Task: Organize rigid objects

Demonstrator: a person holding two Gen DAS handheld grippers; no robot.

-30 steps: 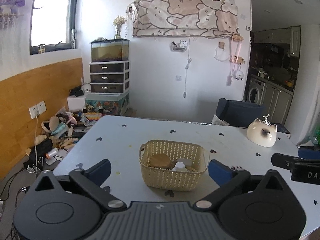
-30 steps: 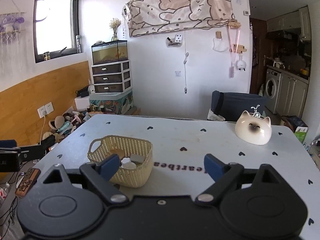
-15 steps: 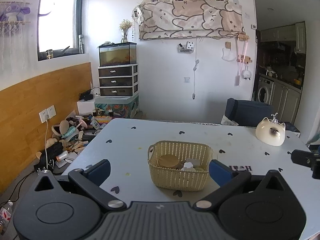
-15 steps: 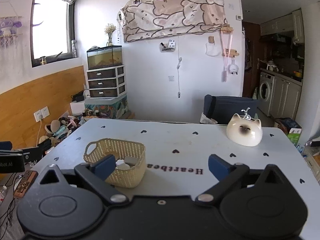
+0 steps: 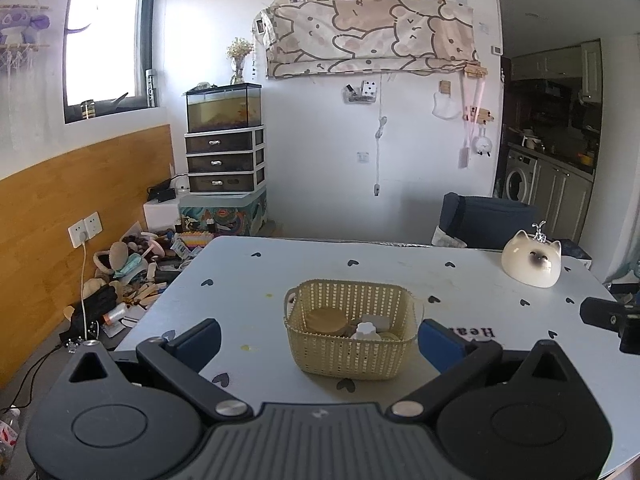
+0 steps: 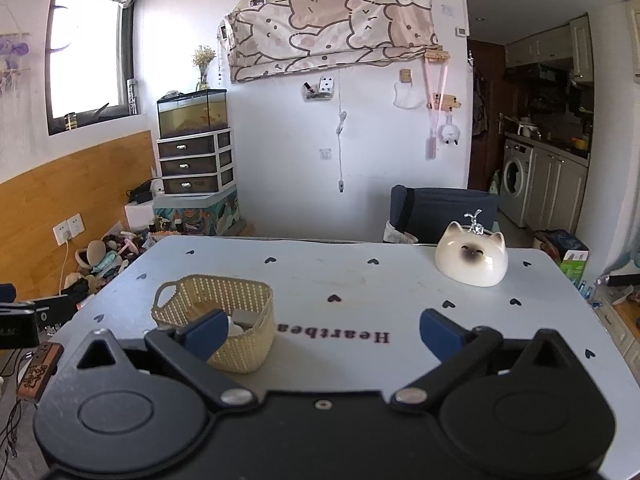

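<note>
A cream plastic basket stands on the pale table, holding a round wooden disc and a small white flower-shaped piece. My left gripper is open just short of the basket, with nothing between its blue pads. In the right wrist view the basket lies at the left, behind the left fingertip. My right gripper hovers over bare tabletop; its jaws are opening and hold nothing. A white cat-faced ceramic bowl rests upside down at the far right of the table.
A dark blue chair stands behind the table's far edge. Clutter covers the floor left of the table, below a wall socket. Drawers with a fish tank line the back wall. A wooden tag hangs off the left gripper's side.
The right gripper's jaws have spread wider, with nothing in them. The basket has slid slightly left in the right wrist view. The left gripper has stayed open and still.
</note>
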